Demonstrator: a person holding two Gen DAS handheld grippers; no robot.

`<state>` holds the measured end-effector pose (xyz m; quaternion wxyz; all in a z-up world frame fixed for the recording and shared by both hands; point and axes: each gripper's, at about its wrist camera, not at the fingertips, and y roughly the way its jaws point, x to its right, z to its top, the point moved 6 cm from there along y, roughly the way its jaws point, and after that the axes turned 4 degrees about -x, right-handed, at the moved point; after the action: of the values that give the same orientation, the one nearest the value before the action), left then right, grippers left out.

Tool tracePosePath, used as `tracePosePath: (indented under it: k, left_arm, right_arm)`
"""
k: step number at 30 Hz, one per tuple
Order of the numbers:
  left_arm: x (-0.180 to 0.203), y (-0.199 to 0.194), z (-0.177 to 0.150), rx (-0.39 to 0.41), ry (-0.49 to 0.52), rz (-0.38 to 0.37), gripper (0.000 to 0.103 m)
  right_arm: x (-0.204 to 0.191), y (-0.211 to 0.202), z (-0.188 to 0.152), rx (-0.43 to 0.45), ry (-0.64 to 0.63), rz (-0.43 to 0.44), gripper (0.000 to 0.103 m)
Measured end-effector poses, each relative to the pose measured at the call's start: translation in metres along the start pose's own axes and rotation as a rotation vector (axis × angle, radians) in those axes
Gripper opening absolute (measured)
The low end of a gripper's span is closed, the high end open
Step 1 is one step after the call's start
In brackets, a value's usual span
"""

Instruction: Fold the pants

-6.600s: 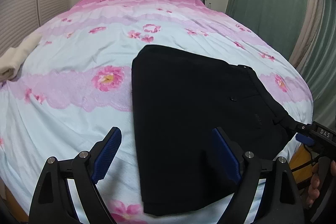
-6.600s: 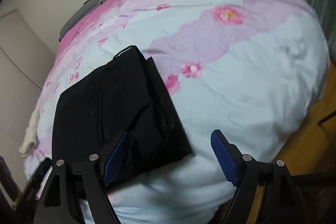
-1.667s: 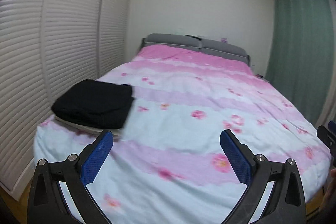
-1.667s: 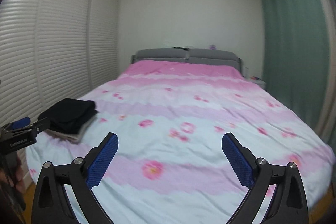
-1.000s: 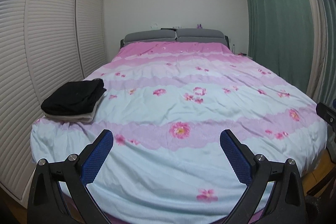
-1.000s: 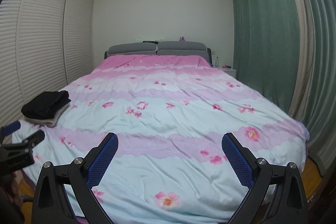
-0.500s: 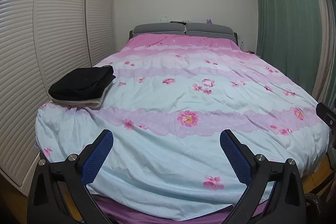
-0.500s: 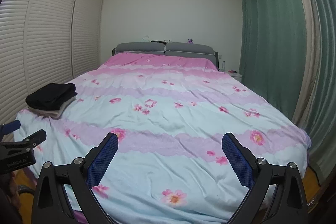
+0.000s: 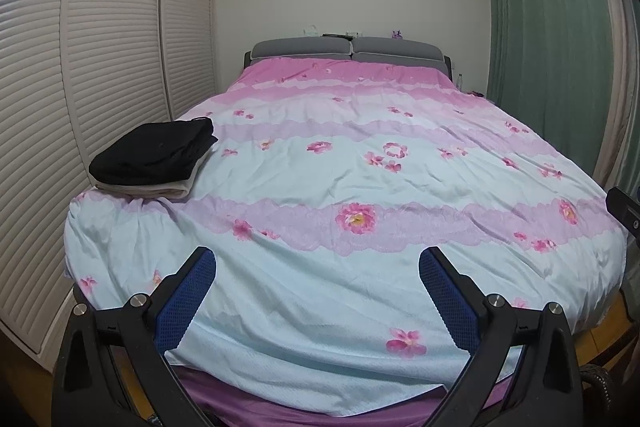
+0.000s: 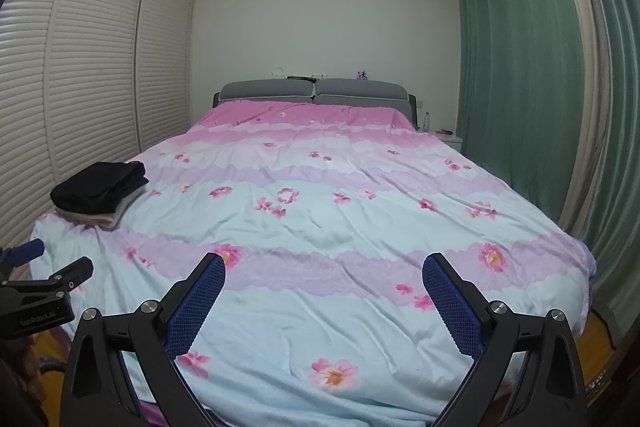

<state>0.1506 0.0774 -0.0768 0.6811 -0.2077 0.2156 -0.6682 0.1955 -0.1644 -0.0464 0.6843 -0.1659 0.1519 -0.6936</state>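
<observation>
The folded black pants [image 9: 154,151] [image 10: 98,187] lie on top of a folded beige garment [image 9: 176,187] [image 10: 116,217] near the bed's left edge. My left gripper [image 9: 318,293] hangs open at the foot of the bed, well short of the stack, with nothing between its blue pads [image 9: 186,301]. My right gripper [image 10: 324,297] is open too, also at the foot, and holds nothing. In the right wrist view the left gripper's body [image 10: 40,293] shows at the far left edge.
A wide bed with a pink and pale blue floral cover [image 9: 360,187] [image 10: 320,227] fills both views. White louvred wardrobe doors [image 9: 100,67] run close along its left side. Green curtains [image 10: 520,87] hang on the right, a grey headboard [image 10: 312,91] at the back.
Several seconds back the pants lay right in front of both grippers; now they rest on the beige garment at the left. Over the last second both grippers backed slightly and stayed open.
</observation>
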Motion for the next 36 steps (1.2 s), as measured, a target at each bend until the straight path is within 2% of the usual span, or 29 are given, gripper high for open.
tracePosePath:
  k: [36]
  left_arm:
    - [-0.0068,-0.0024,0.0012,0.015,-0.003,0.001,0.103]
  right_arm:
    - [0.0035,-0.0005,-0.0001,-0.004,0.015,-0.002,0.1]
